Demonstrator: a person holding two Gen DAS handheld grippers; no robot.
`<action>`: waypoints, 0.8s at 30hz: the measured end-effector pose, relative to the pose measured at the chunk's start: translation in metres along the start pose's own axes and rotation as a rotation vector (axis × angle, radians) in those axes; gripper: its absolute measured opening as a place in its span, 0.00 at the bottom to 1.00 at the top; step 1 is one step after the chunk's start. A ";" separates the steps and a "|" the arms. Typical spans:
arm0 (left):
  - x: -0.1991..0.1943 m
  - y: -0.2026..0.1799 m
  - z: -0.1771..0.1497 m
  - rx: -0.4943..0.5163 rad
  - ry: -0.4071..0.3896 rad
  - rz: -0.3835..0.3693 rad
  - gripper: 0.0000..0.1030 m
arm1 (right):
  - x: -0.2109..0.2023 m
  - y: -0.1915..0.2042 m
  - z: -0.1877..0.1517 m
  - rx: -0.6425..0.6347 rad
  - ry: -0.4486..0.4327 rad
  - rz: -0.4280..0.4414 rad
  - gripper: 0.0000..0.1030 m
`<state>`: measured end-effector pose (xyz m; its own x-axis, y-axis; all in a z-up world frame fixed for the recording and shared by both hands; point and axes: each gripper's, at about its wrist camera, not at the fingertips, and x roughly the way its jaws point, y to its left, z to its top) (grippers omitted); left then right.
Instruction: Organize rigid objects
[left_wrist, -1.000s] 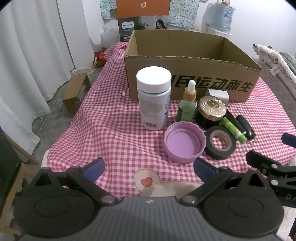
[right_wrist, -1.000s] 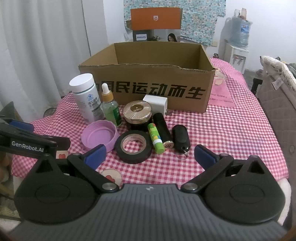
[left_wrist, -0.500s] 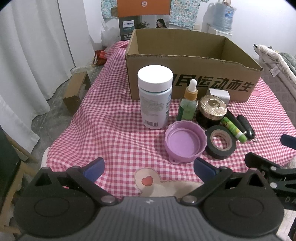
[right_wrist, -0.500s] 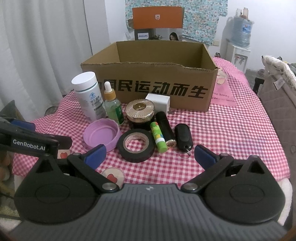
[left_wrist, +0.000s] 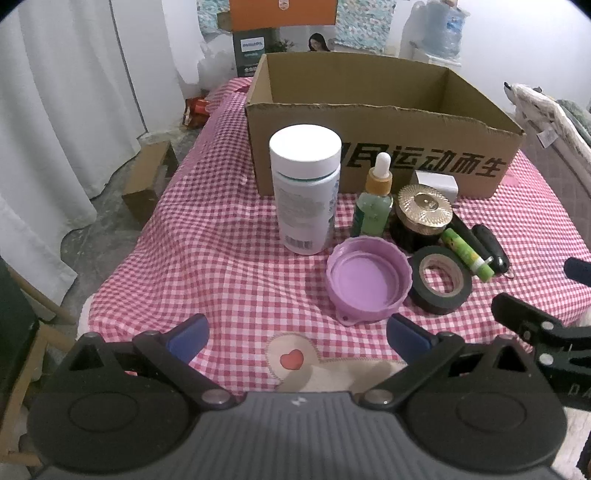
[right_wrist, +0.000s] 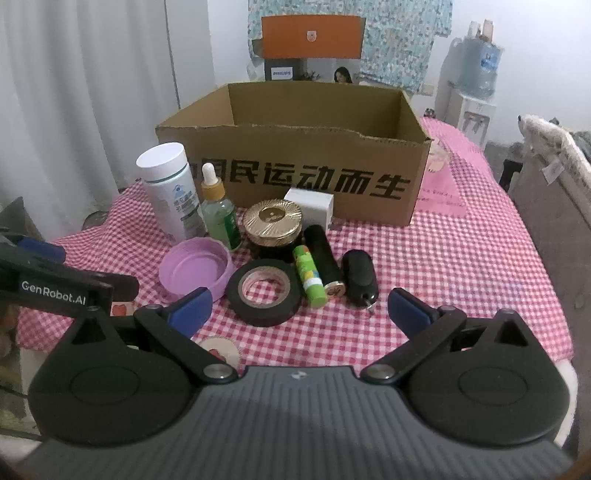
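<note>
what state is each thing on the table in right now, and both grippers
cardboard box: open-topped, upright
white bottle: upright, capped
dropper bottle: upright, capped
gold-lidded jar: upright, lid on
purple lid: lying hollow side up
black tape roll: lying flat
green glue stick: lying down
black tube: lying down
left gripper: fingers open, empty
right gripper: fingers open, empty

A pink-and-white checked cloth (left_wrist: 229, 236) covers the table, with a heart patch (left_wrist: 291, 360) sewn near its front edge. White curtains (left_wrist: 55, 122) hang on the left. A small cardboard carton (left_wrist: 147, 181) sits on the floor (open side up). Behind stand an orange-topped Philips box (right_wrist: 310, 48) and a water dispenser bottle (right_wrist: 480, 70).
</note>
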<state>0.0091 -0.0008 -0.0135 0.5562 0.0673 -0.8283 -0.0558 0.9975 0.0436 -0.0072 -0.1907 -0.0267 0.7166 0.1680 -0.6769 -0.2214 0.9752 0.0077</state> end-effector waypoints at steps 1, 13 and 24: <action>0.001 0.000 0.001 0.002 0.001 -0.001 1.00 | 0.000 0.000 0.000 -0.003 -0.002 -0.005 0.99; 0.007 -0.001 0.006 0.016 -0.013 -0.048 1.00 | 0.005 -0.008 0.006 -0.001 -0.014 -0.034 0.99; 0.002 -0.020 0.011 0.139 -0.143 -0.254 1.00 | 0.000 -0.044 0.004 0.127 -0.067 0.030 0.99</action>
<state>0.0204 -0.0206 -0.0101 0.6490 -0.1916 -0.7363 0.2078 0.9756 -0.0707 0.0053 -0.2325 -0.0240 0.7547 0.2022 -0.6242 -0.1606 0.9793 0.1230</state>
